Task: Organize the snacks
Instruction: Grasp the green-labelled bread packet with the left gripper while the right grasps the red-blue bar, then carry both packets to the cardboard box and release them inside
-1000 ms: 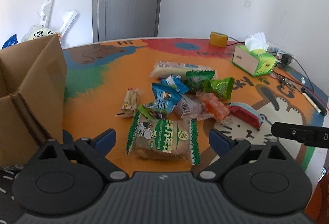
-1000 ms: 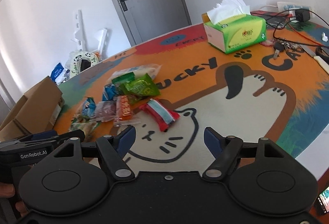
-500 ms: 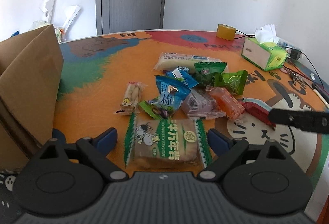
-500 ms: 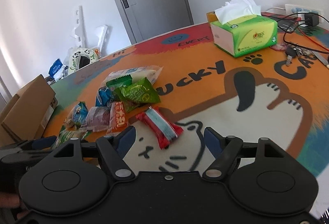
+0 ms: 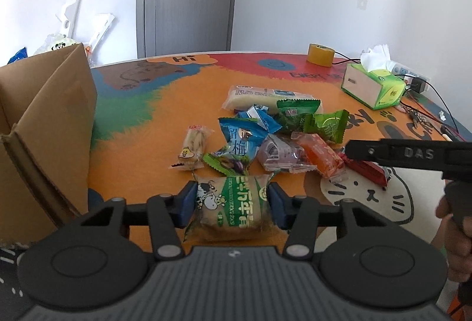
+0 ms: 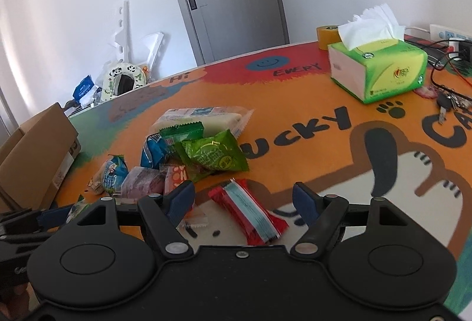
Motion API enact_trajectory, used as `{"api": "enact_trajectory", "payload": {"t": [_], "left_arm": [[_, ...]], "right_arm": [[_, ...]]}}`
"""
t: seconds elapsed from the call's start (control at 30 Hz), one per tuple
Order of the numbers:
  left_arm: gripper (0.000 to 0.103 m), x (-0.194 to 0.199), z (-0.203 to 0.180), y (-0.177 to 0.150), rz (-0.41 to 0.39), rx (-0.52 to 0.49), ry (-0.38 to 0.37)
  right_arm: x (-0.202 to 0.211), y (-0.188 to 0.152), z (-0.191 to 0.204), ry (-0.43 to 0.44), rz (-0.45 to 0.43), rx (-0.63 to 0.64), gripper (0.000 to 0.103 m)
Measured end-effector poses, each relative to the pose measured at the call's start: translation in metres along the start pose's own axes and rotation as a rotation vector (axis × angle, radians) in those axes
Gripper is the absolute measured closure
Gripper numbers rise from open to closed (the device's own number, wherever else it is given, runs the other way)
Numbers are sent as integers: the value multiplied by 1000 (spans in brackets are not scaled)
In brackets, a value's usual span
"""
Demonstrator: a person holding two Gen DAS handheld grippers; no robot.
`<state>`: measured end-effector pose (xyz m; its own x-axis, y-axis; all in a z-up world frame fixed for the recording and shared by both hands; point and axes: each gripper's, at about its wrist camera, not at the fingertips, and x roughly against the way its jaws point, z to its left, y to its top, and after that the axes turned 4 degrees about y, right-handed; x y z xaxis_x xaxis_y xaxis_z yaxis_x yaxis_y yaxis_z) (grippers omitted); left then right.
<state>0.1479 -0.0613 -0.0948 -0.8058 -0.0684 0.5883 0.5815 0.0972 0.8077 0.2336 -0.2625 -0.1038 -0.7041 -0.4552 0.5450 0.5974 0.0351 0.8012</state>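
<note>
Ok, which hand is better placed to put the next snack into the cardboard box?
Left. The left gripper is closing, its pads touching the green-and-white cake packet, with the cardboard box just beside it. The right gripper is open over the red wafer packet, farther from the box.

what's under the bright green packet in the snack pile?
The bright green packet lies on top of a darker green packet and overlaps the orange packet. Behind them lies the long white cake pack. Anything directly beneath it is covered.

"Hi", "EVERY", "LUCKY" printed on table (image 6: 295,126) ahead of tool; "DAS" on right tool (image 5: 413,154).
</note>
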Motion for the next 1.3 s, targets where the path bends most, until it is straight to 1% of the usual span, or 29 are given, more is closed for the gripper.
{"api": "enact_trajectory", "payload": {"t": [0.03, 0.07, 0.1, 0.13, 0.17, 0.37, 0.7, 1.0, 1.3], "left_arm": [[53, 1, 0, 0, 1, 5, -3], [53, 2, 1, 0, 3, 11, -8], [53, 3, 1, 0, 4, 15, -13], [53, 4, 1, 0, 1, 16, -15], [53, 6, 2, 0, -6, 15, -15], [53, 16, 3, 4, -25, 26, -24], [53, 48, 10, 21, -111, 42, -32], [53, 82, 24, 37, -199, 51, -6], [53, 105, 42, 46, -253, 66, 34]], "right_arm": [[-2, 0, 0, -2, 8, 2, 33], [-3, -1, 1, 2, 21, 4, 47], [-4, -2, 2, 12, 34, 6, 56], [-3, -3, 4, 9, 33, 18, 70], [-2, -5, 6, 8, 43, 31, 81], [12, -12, 9, 47, 42, 1, 81], [47, -5, 27, 81, -40, 4, 82], [67, 9, 51, 139, -111, 33, 82], [71, 17, 77, 196, -141, 61, 82]]}}
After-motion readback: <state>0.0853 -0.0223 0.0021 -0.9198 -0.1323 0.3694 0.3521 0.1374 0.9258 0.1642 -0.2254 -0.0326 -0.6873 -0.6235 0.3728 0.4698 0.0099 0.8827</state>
